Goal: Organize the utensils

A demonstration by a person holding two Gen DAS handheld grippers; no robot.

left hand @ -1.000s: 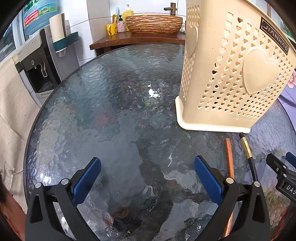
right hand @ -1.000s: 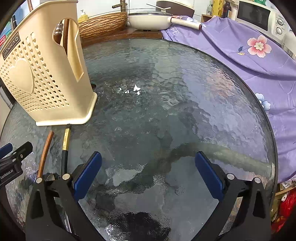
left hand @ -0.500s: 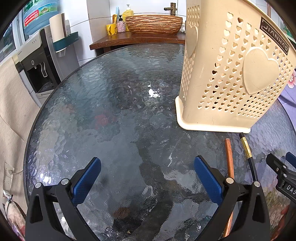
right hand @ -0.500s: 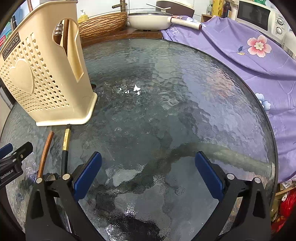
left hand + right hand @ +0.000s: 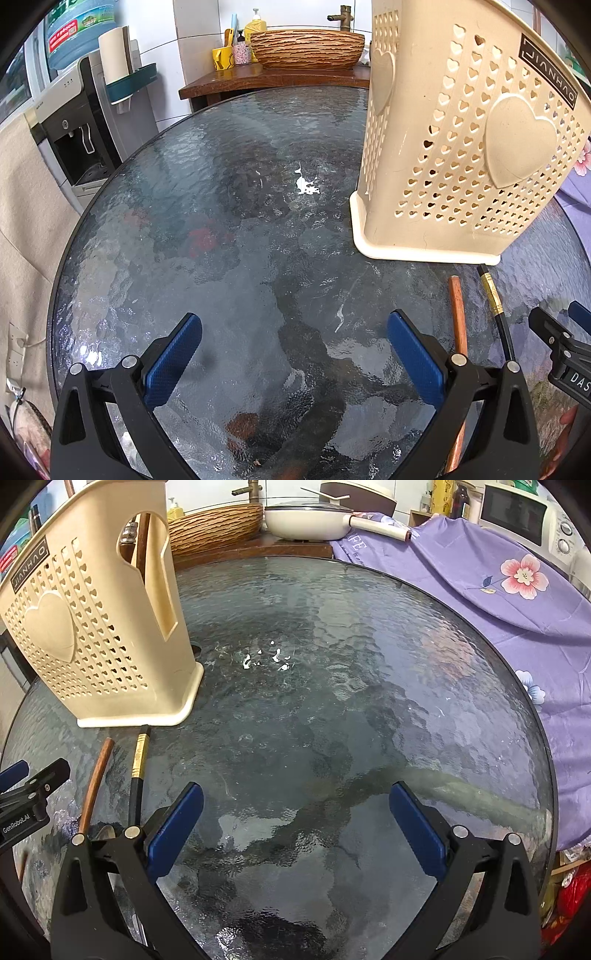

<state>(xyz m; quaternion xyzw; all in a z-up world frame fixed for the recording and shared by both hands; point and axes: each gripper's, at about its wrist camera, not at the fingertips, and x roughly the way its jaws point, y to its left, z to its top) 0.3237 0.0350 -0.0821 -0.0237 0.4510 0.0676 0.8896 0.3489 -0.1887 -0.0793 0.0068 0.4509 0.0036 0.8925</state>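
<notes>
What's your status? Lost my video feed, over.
Left gripper open, empty. Right gripper open, empty. Brown utensil handle and black-gold handle flat on glass table, before cream holder. Nothing blocking.

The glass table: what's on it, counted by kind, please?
Cream holders: 1, the perforated utensil basket.
Brown wooden handles lying flat: 1.
Black handles with a gold band lying flat: 1.
Total: 3. The working ends of both handles are hidden, so I cannot tell which utensils they are.
</notes>
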